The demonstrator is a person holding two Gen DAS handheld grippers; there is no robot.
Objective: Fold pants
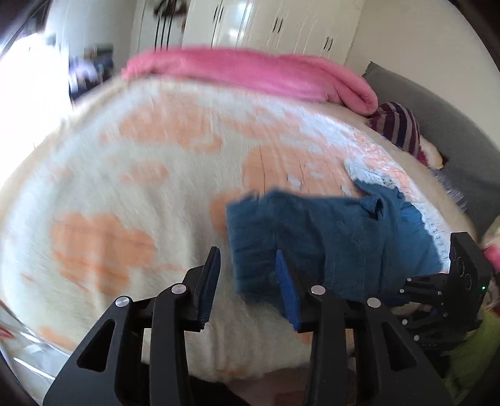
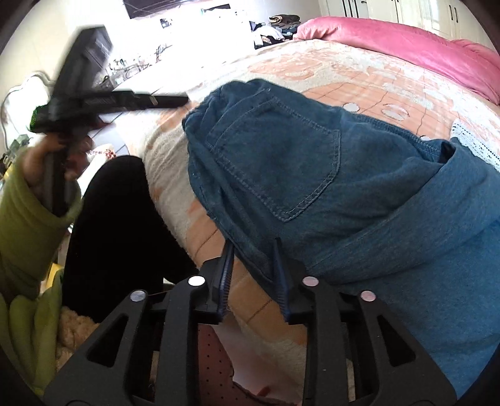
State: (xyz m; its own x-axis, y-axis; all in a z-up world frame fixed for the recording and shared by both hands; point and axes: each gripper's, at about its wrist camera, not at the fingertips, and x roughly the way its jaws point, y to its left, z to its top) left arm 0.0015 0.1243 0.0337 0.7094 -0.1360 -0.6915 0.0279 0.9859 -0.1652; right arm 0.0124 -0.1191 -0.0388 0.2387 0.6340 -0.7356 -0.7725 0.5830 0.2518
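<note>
Fleecy cream bedspread with peach blotches (image 1: pixel 131 175) fills the space ahead of my left claw (image 1: pixel 248 274), which hangs above the bed with its jaws spread wide and nothing between them; its ribbed blue pads (image 1: pixel 210 287) are bare. Beyond that claw, at the far edge of the bed, a rolled pink plush blanket (image 1: pixel 250 73) lies across, and behind it stands a row of white wardrobe doors with dark handles (image 1: pixel 275 28). Far to the right of the claw sit a purple striped cushion (image 1: pixel 400 128) and a grey fabric headboard (image 1: pixel 453 140). The left-wrist view is motion-blurred, so finer texture is lost.

Just ahead and to the right of the left claw lie the folded blue denim pants (image 2: pixel 281 150), soft and rumpled, on the spread near its front edge. From the right wrist I see orange stitching around a back pocket, and a white lace strip (image 2: pixel 475 140) on the bed beyond them. My right claw (image 2: pixel 253 246) is at the near hem: jaws narrowed but with a gap, one pad's tip tucked beneath the denim edge; I cannot tell whether it truly grips. Left of it, a hand in a green sleeve (image 2: pixel 34 215) holds the other tool
</note>
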